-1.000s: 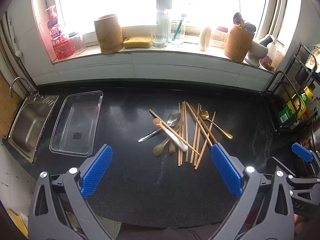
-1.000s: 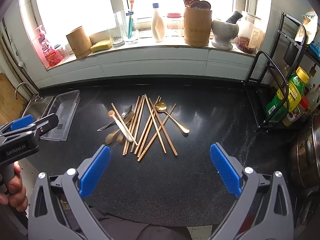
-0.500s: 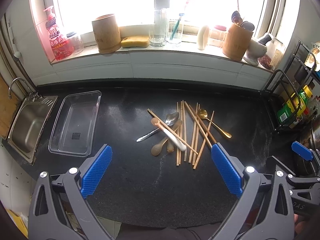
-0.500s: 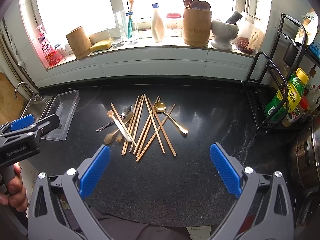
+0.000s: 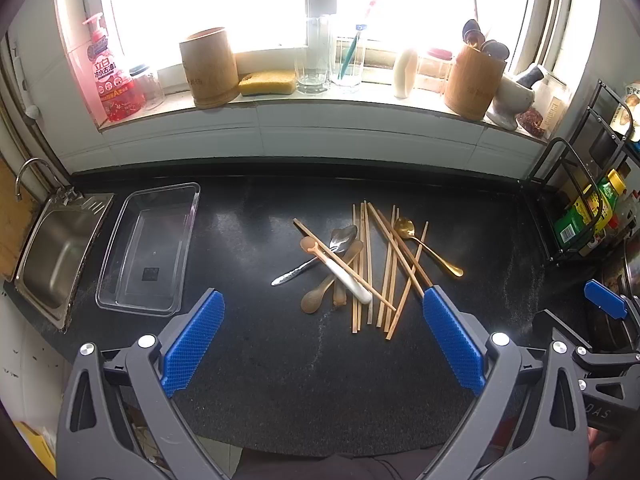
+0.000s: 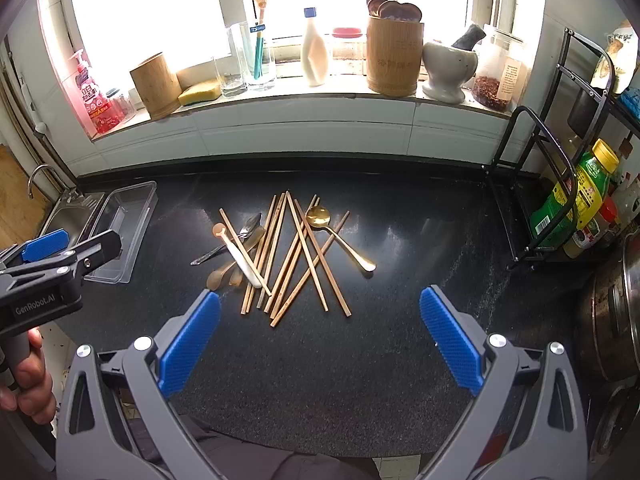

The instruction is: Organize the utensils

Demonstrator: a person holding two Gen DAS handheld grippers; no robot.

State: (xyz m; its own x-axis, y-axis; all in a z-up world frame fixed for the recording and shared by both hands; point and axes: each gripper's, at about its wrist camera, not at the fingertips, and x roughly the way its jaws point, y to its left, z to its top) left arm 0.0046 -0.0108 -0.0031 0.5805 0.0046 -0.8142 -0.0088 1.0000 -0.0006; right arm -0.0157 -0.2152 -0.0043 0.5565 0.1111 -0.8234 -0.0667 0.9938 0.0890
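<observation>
Hardly anything has shifted since a second ago: both views have crept slightly nearer the utensil pile [image 6: 280, 252], nothing more. Left gripper [image 5: 320, 344] and right gripper [image 6: 318, 338] hover with jaws wide, empty, near of the pile. Chopsticks and spoons lie crossed mid-counter; the clear tray [image 5: 150, 248] at left holds nothing, so sorting seems unstarted. Overlapping sticks may hinder single picks; sink [image 5: 56, 252] sits farther left.
</observation>
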